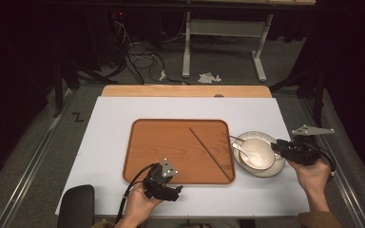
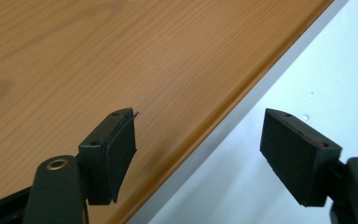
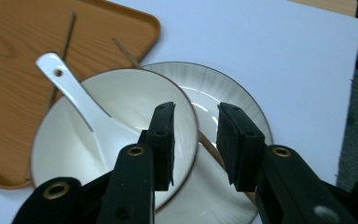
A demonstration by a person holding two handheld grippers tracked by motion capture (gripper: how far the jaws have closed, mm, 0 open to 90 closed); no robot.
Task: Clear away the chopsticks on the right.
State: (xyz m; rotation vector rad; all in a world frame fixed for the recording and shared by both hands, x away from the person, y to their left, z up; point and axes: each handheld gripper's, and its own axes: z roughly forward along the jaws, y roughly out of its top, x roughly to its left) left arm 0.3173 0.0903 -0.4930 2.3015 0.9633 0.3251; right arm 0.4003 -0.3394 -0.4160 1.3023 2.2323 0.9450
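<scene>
Tray (image 1: 128,156) in the middle of the white table (image 1: 109,118), left gripper (image 1: 177,191) at its 6 o'clock edge, jaws spread wide and holding nothing, one over the wood, one over the white sheet. Better kept there, astride the rim, ready to steady the tray.

Single chopstick (image 1: 210,153) lying flat on the tray, long axis from 11 o'clock to 5 o'clock, near end by the corner.

At 3 o'clock of the tray, bowl (image 1: 256,152) sitting on a plate (image 1: 278,166), with a white spoon (image 1: 241,151) inside, handle pointing to about 10 o'clock.

Right gripper (image 1: 276,146) at the bowl's 3 o'clock side, jaws parted, one inside the rim, one outside, apparently not yet pressing. Probably a grasp of the bowl: go deeper over the rim, close slowly, lift level so the spoon does not slide.
</scene>
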